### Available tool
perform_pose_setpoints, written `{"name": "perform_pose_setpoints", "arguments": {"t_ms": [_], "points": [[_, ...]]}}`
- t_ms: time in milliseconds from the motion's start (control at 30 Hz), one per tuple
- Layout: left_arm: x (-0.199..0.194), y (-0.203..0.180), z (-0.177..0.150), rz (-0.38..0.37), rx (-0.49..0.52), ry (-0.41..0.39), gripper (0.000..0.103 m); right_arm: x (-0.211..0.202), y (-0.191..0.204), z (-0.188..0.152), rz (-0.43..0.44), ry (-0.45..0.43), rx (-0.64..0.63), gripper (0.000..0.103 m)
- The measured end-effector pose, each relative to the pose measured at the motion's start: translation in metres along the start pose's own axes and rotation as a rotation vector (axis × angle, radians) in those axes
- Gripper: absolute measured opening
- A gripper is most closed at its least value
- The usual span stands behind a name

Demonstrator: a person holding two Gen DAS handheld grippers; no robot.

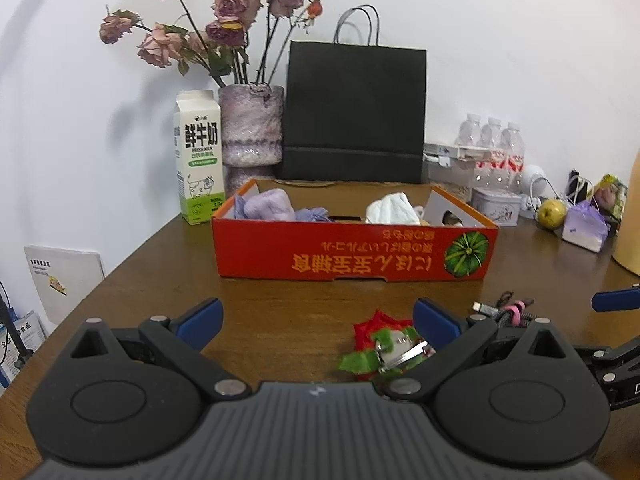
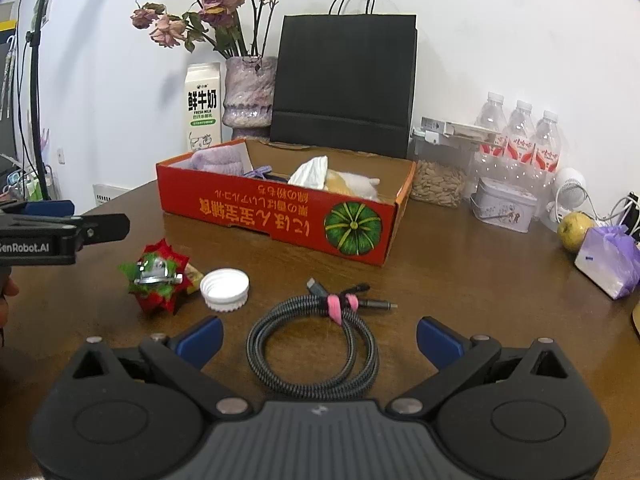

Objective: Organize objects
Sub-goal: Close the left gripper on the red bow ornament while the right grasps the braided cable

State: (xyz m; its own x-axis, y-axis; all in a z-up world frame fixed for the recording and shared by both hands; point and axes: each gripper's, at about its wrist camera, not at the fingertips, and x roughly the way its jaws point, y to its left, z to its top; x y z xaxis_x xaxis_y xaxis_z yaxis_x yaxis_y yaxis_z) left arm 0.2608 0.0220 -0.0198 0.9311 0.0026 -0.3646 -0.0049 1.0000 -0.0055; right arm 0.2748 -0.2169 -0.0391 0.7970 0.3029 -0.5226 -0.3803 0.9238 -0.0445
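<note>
A red and green flower clip (image 1: pixel 382 346) with a metal clasp lies on the brown table just inside my left gripper's right finger; in the right wrist view the flower clip (image 2: pixel 158 276) sits beside a white bottle cap (image 2: pixel 225 284). My left gripper (image 1: pixel 318 318) is open, nothing held. A coiled grey cable (image 2: pixel 316 344) with a pink tie lies between the open fingers of my right gripper (image 2: pixel 320 338). The orange cardboard box (image 1: pixel 354 254) holds purple and white cloths behind them; the same box (image 2: pixel 280 216) shows in the right wrist view.
At the back stand a milk carton (image 1: pixel 199 158), a vase of dried roses (image 1: pixel 251 124) and a black paper bag (image 1: pixel 354 114). Right of the box are a seed jar (image 2: pixel 438 170), water bottles (image 2: pixel 520 140), a tin (image 2: pixel 503 204), an apple (image 2: pixel 574 230) and a purple bag (image 2: pixel 610 260).
</note>
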Motion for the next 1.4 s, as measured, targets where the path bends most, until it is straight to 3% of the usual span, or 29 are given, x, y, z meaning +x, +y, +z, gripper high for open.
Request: {"name": "perform_pose_setpoints", "arguments": {"t_ms": [400,633,867,1333,1400], "points": [[0.001,0.001,0.000,-0.020,-0.005,0.016,0.103,0.004,0.002,-0.009,0.003,0.032,-0.004,0.103],[0.002,0.007,0.001,-0.019,-0.039,0.032,0.103,0.020,0.008,-0.014,0.007,0.097,-0.024,0.103],[0.000,0.008,0.001,-0.024,-0.043,0.031,0.103,0.042,-0.003,-0.005,0.036,0.150,0.054,0.103],[0.003,0.005,-0.001,-0.023,-0.026,0.048,0.103,0.062,-0.004,0.005,0.009,0.149,0.072,0.103],[0.003,0.005,-0.001,-0.023,-0.026,0.048,0.103,0.060,-0.005,0.005,0.005,0.140,0.080,0.098]]}}
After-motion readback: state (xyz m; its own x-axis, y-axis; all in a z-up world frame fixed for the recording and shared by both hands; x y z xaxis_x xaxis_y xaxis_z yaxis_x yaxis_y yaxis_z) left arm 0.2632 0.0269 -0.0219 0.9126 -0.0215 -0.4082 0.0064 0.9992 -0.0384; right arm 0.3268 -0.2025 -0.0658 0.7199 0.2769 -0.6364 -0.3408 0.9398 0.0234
